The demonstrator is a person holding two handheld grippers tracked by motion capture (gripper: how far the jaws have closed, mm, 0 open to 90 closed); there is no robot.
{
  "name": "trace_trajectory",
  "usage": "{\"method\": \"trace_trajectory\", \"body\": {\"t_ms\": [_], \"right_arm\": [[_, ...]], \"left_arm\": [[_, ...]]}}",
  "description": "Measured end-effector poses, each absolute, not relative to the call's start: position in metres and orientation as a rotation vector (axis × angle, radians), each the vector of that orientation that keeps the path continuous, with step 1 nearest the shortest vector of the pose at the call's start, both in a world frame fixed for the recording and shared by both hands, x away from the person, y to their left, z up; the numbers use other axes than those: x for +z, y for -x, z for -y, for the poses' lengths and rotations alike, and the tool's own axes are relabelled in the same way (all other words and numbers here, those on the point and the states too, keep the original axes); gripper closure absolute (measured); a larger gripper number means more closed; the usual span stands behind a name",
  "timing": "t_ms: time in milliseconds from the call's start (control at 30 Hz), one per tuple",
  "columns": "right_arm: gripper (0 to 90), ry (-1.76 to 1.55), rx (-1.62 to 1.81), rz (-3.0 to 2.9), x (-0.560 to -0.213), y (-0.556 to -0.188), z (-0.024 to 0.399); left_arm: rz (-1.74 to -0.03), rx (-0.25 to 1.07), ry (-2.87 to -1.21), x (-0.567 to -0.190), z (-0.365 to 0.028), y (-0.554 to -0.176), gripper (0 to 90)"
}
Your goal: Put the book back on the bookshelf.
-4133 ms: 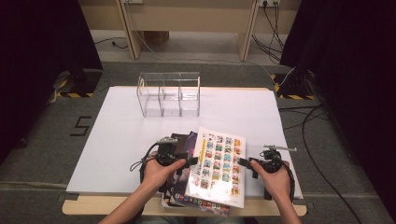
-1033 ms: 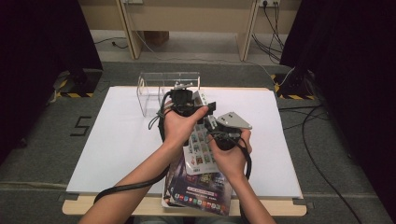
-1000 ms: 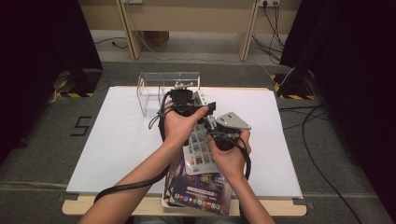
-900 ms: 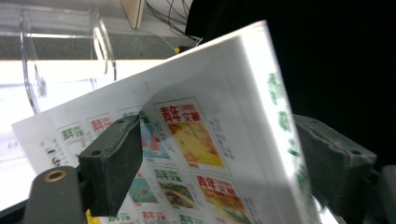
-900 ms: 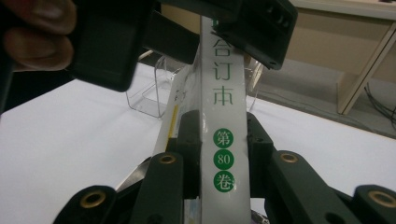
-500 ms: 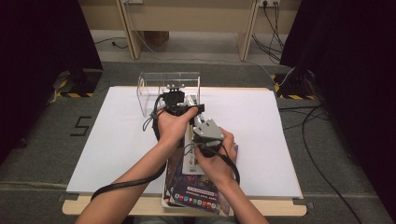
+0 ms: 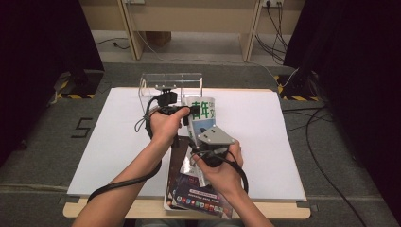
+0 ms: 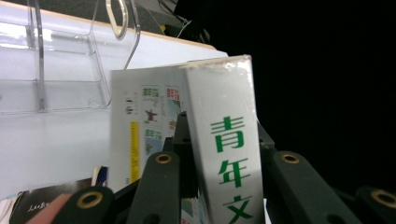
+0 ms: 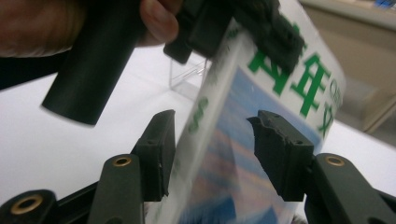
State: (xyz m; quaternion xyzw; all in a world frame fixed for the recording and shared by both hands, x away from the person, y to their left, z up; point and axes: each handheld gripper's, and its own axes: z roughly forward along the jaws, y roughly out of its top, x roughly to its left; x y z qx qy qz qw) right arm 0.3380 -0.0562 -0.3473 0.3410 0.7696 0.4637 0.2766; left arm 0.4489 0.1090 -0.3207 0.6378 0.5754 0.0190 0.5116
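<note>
Partly hidden magazine, left gripper closing, clamping it; right gripper opening, released.

Your white tabletop carries a clear acrylic rack at its far edge and a stack of magazines at the near edge.

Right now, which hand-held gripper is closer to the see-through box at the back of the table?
Left. The left hand-held gripper holds the magazine just in front of the clear box; the right hand-held gripper sits nearer the person.
</note>
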Motion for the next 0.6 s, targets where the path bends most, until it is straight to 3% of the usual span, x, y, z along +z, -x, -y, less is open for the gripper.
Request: {"method": "trace_trajectory", "body": {"t_ms": [267, 533, 600], "right_arm": [[50.3, -1.043, 1.371, -2.056, -0.353, -0.335, 0.1], [51.1, -1.209, 1.34, -1.983, -0.372, -0.34, 0.147], [51.3, -1.271, 1.329, -1.951, -0.381, -0.34, 0.165]], "left_arm": [[-1.346, 0.043, -1.537, -0.309, -0.12, -0.448, 73.3], [-1.28, 0.164, -1.545, -0.29, -0.133, -0.442, 73.8], [-1.254, 0.259, -1.55, -0.28, -0.14, -0.44, 73.8]]}}
